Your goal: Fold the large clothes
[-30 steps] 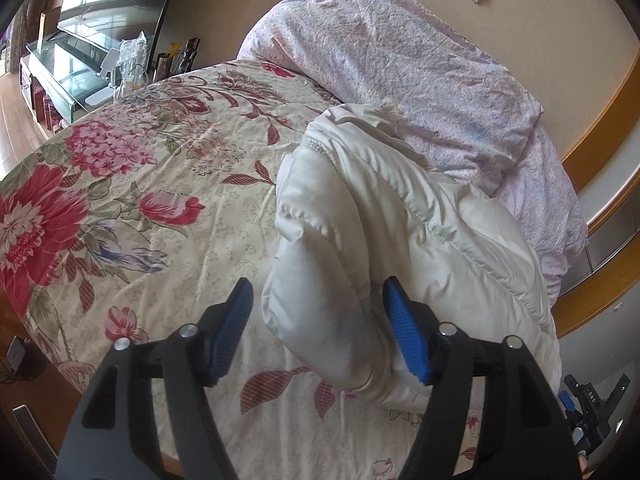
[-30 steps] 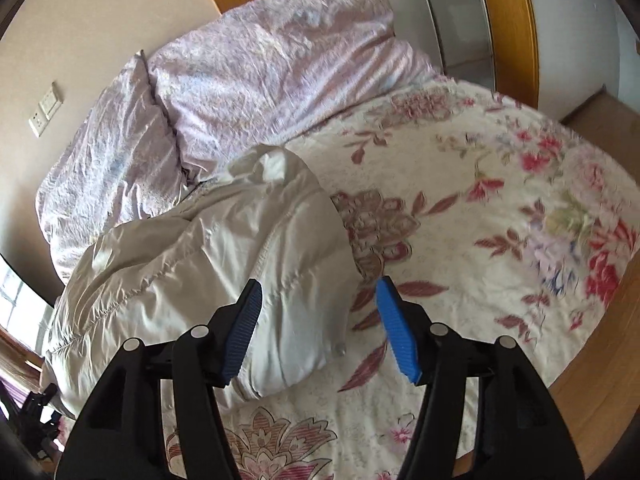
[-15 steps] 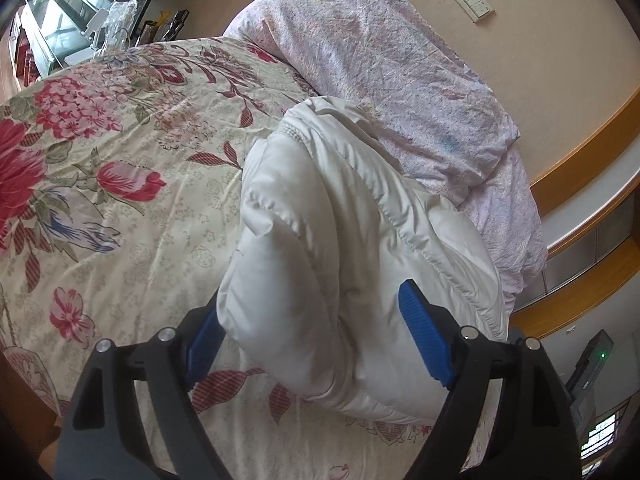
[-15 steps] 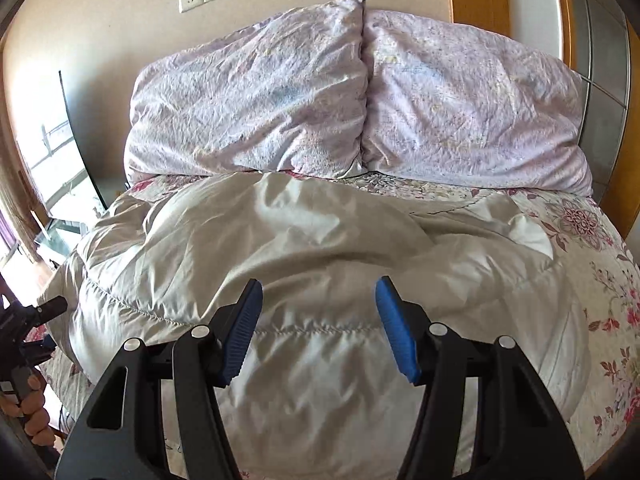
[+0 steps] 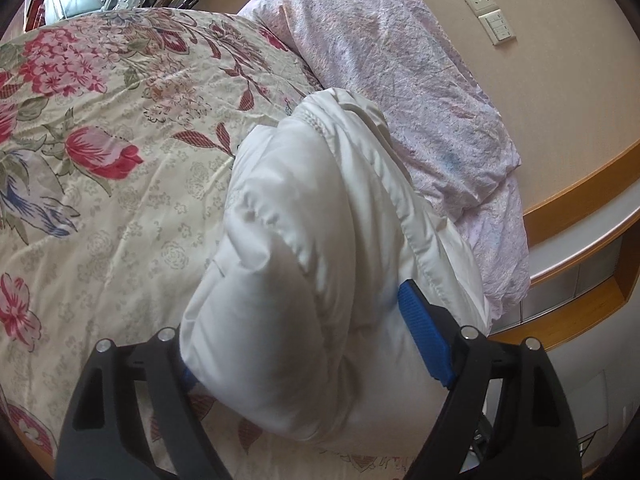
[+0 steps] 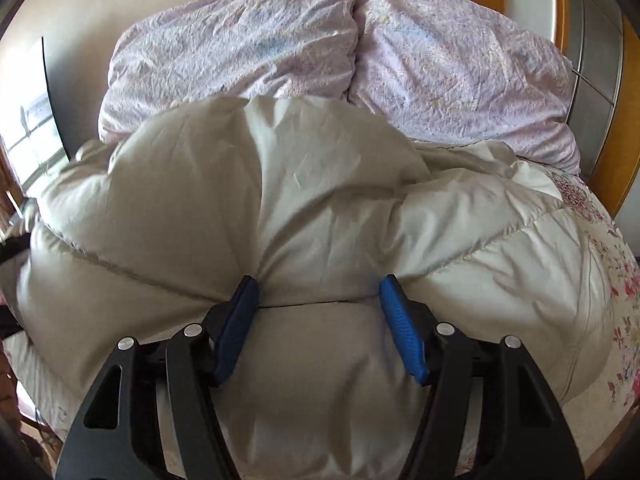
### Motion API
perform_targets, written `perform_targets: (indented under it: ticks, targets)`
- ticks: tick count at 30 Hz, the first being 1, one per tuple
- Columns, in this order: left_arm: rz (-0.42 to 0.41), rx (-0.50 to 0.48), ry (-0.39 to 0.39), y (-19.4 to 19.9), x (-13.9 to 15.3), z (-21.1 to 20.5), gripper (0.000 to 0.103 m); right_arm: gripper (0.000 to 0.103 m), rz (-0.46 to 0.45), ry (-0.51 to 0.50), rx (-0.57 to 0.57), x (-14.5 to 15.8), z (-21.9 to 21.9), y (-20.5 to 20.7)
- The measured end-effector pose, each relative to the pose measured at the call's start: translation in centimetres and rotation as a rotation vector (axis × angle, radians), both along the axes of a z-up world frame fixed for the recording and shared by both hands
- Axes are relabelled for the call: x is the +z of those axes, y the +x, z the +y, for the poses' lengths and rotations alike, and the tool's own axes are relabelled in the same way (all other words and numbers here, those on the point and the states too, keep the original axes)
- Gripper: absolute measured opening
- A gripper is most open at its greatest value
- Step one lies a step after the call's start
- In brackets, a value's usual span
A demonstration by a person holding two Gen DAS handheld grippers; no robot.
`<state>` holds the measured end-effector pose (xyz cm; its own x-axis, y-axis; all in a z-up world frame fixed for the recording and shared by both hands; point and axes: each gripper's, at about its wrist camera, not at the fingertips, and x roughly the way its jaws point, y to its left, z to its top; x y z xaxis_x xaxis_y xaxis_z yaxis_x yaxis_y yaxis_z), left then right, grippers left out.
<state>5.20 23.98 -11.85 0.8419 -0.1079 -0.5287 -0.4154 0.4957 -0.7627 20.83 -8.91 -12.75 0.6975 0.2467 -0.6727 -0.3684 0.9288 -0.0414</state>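
White puffy jacket [image 5: 304, 264] lies bunched, far from neatly folded, on the floral bedspread [image 5: 100, 184] beside the pillows [image 6: 280, 44], with its bulk between the spread jaws of both left gripper [image 5: 316, 344] and right gripper [image 6: 320, 320], the right's jaws having just widened.

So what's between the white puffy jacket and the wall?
Two lilac pillows, side by side against the wall, right behind the jacket; the right wrist view shows it best.

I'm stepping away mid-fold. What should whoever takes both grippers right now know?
Left gripper: jaws just opened wide, straddling the white puffer jacket at its rolled end; no clear grip.
Right gripper: jaws just opened further, tips dug into the jacket's top.
Jacket lies bunched on the floral bed cover, against the pillows.
Done: apparently one rough fold. Left: flatten, fold again.
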Motion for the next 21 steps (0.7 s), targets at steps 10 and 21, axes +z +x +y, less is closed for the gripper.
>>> perform_targets:
  ticks: [10,21]
  targets:
    - [-0.031,0.044,-0.044,0.2,0.0,0.9,0.073,0.067,0.001,-0.036,0.007,-1.1,0.8,0.4]
    - [-0.022,0.037,-0.024,0.3,0.9,1.0,0.054,0.067,0.004,-0.027,0.011,-1.2,0.7,0.5]
